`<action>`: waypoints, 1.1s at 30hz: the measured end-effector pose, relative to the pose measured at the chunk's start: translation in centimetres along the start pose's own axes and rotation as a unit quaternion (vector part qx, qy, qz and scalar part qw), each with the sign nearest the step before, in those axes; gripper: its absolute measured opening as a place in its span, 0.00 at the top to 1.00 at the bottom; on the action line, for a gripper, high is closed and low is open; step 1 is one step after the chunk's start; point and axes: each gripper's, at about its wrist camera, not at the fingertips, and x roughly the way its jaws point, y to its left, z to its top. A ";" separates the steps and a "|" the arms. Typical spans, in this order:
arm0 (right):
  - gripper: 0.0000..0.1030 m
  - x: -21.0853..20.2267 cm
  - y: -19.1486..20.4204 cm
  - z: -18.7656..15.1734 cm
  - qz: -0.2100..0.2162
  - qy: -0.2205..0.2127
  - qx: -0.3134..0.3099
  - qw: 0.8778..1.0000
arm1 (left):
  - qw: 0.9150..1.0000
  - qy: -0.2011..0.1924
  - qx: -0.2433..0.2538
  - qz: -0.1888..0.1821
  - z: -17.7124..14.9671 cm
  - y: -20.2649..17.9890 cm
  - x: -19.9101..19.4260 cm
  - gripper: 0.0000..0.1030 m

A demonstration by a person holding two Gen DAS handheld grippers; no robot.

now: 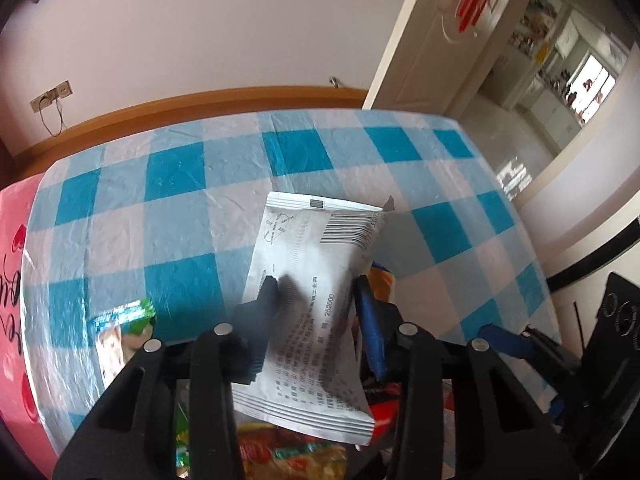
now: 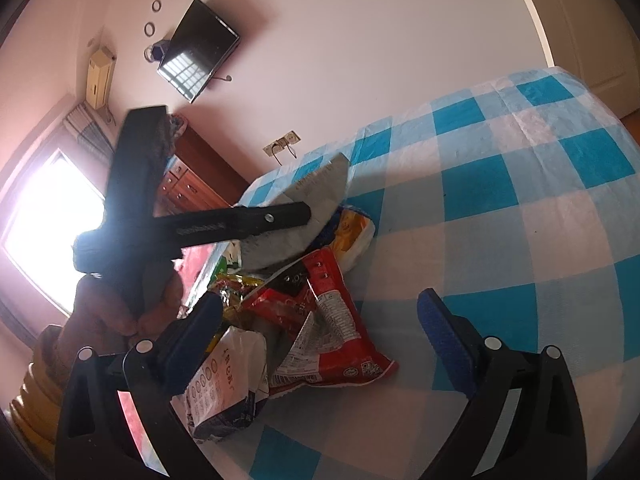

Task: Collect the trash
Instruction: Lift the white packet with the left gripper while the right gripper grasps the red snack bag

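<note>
My left gripper [image 1: 317, 286] is shut on a silvery white snack wrapper [image 1: 320, 240], printed side and barcode facing the camera, lifted above the blue-and-white checked tablecloth [image 1: 180, 184]. In the right wrist view that same gripper [image 2: 306, 216], held by a hand [image 2: 108, 312], pinches the wrapper [image 2: 320, 184] over a pile of trash. The pile holds a red packet [image 2: 336, 332], a white bag [image 2: 224, 384] and a yellow-and-white bag [image 2: 352, 232]. My right gripper [image 2: 320, 304] stands open just in front of the pile, its blue pads on either side of the red packet without touching it.
A green-edged wrapper [image 1: 124, 320] lies on the cloth at the lower left. A pink printed surface [image 1: 12, 280] borders the table's left side. The table's far edge meets a wooden rail [image 1: 200, 100]. An open door [image 1: 432, 40] and a wooden dresser [image 2: 196, 180] stand beyond.
</note>
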 end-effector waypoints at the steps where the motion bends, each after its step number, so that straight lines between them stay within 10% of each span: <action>1: 0.06 0.2 0.2 -0.1 -0.006 0.002 -0.007 1.000 | 1.000 -0.006 -0.007 -0.002 -0.2 0.1 -0.4 0.61; 17: 0.08 4.0 3.6 -1.7 -0.096 0.044 -0.113 0.988 | 0.995 -0.056 -0.060 -0.049 -3.3 1.4 -5.4 0.67; 25: 0.43 4.7 3.7 -2.3 -0.126 0.053 -0.132 0.982 | 0.992 -0.079 -0.078 -0.066 -4.9 2.5 -7.4 0.69; 33: 0.50 3.9 3.6 -2.3 -0.121 0.030 -0.128 0.984 | 0.987 -0.100 -0.092 -0.087 -6.2 3.1 -8.7 0.72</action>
